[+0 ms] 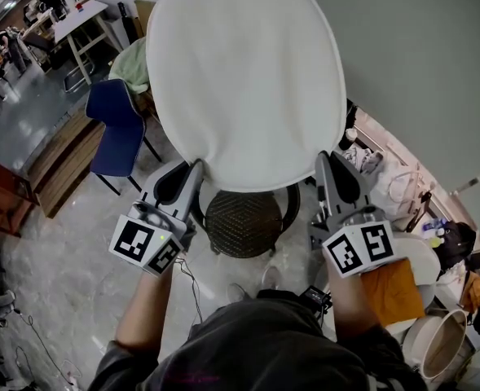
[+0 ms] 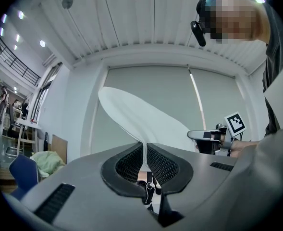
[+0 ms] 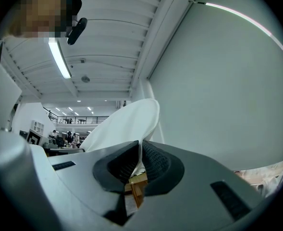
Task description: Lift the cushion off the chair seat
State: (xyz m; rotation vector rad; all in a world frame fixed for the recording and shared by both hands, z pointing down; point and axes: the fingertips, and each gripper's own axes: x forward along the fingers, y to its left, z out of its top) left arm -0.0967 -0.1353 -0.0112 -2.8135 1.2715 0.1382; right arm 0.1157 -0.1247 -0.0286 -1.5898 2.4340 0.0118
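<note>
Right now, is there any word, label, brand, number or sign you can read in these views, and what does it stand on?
None readable in any view.
Left gripper cube and right gripper cube: black-and-white square marker codes only, no letters or numbers.
Cushion: plain white, no print visible.

No readable text, label, brand or number anywhere in view.
</note>
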